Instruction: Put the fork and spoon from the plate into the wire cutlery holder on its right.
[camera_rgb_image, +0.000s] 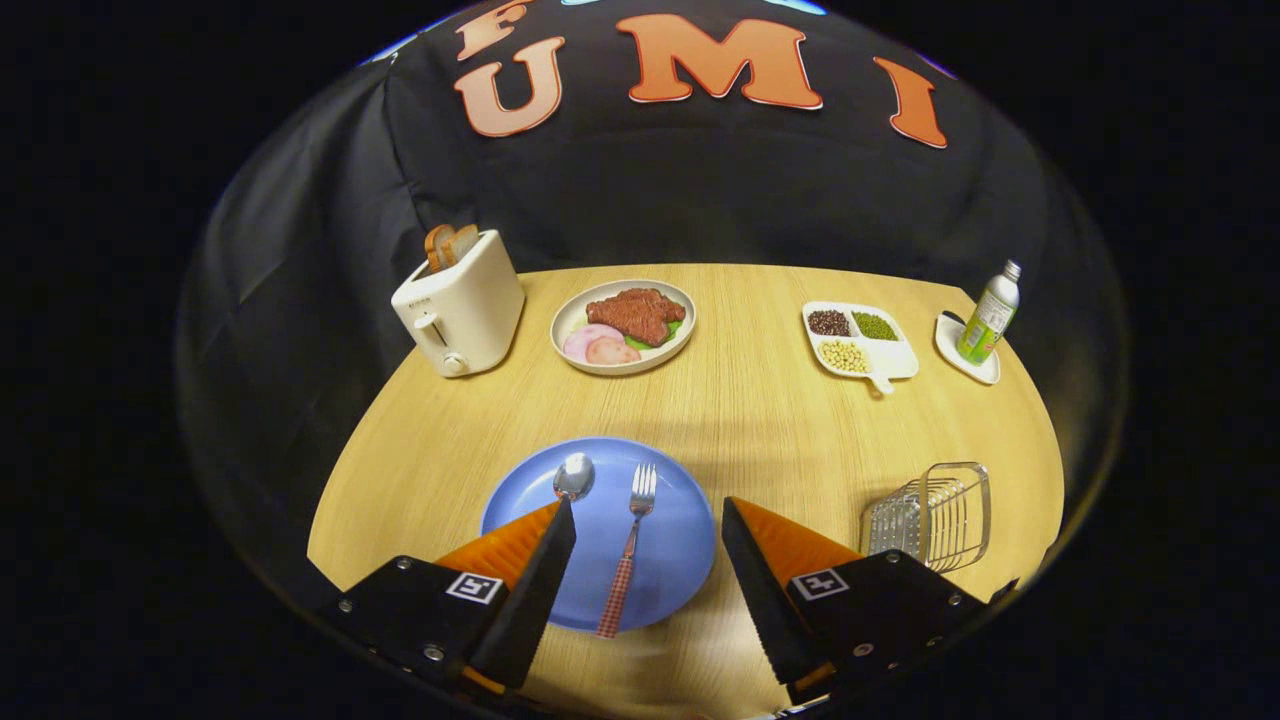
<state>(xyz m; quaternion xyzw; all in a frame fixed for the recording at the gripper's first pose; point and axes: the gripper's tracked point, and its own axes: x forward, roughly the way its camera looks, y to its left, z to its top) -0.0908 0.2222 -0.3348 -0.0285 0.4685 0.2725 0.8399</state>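
Currently the gripper (648, 530) hangs above the near edge of the round wooden table (740, 410), fingers spread wide and holding nothing. Between them lies the blue plate (670, 560).

Task items: fork (630, 545) on the plate, tines pointing away, checked handle running back toward the fingers and its end reaching the plate's near rim. Spoon (574, 477) lies left of the fork; its bowl shows just beyond the left finger's tip, and the handle is hidden behind that finger. Wire cutlery holder (930, 515) stands to the right of the plate, well apart from it, just beyond the right finger.

Handling, judged: both pieces look stiff and light. The bare metal parts are likely slippery, and both lie flat on a smooth plate, so little to get under. The fork's patterned handle looks the better hold; take it mid-handle, across its width. The holder is open wire and probably light, so it may shift if knocked.

Pose: gripper looks forward and down over the plate, roughly centred on the fork, raised clear of it; no finger touches cutlery.

Farther back, not involved: white toaster (462, 315) with bread slices, plate of meat (625, 325), divided dish of beans (858, 342), green bottle (988, 315) on a small white dish.
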